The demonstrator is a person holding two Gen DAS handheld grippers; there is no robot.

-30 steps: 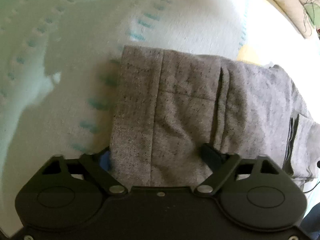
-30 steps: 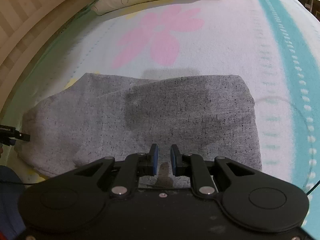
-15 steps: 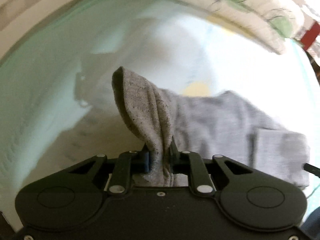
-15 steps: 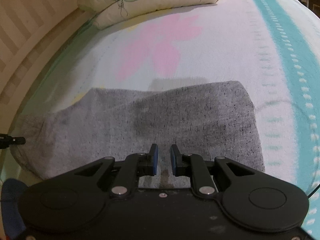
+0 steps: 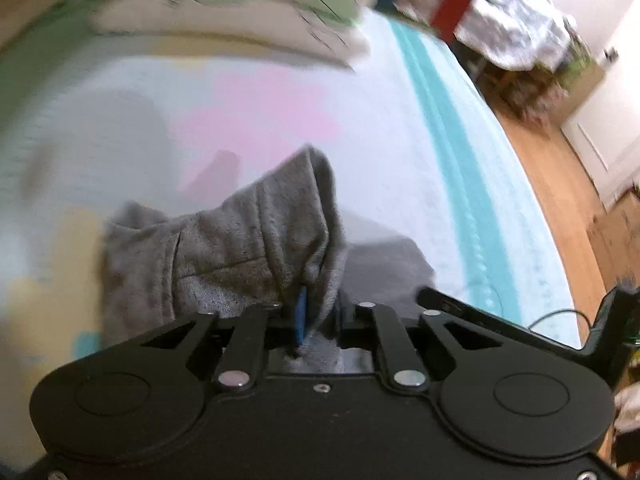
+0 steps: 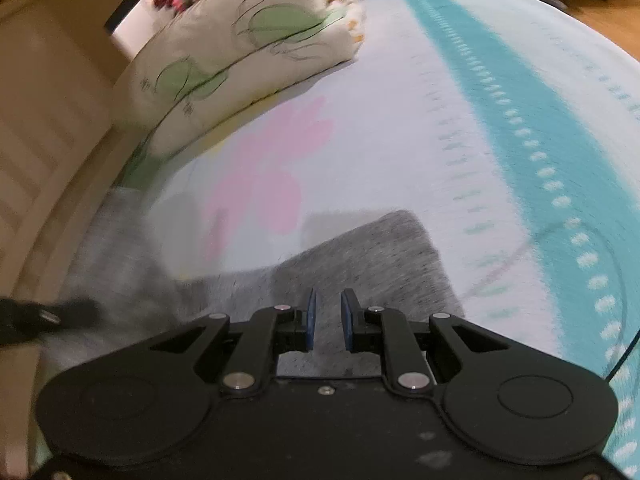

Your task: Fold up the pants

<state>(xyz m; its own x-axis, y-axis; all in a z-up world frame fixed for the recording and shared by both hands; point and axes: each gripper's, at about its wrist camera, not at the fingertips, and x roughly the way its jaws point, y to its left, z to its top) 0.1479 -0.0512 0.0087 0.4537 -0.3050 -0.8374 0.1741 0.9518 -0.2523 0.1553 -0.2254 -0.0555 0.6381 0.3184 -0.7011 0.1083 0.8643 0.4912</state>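
Note:
The grey pants (image 5: 240,240) lie on the bed. My left gripper (image 5: 320,316) is shut on a bunched end of them and holds it lifted, the cloth draping away to the left. The lower folded layer (image 5: 384,268) lies flat beneath. In the right wrist view the pants (image 6: 380,256) lie flat in front of my right gripper (image 6: 328,320). Its blue pads are close together with a narrow gap, nothing visible between them. The right gripper's body (image 5: 520,332) shows at the right of the left wrist view.
The bedsheet (image 6: 400,140) is white with a pink flower (image 6: 272,168) and a teal band (image 6: 540,128). A floral pillow (image 6: 248,44) lies at the bed's head. A wooden headboard (image 6: 40,140) runs along the left. Wooden floor (image 5: 560,200) lies beyond the bed's right edge.
My left gripper closed on the pants' end, lifted it and swung it right over the rest. My right gripper stayed at the pants' near edge, tilting upward.

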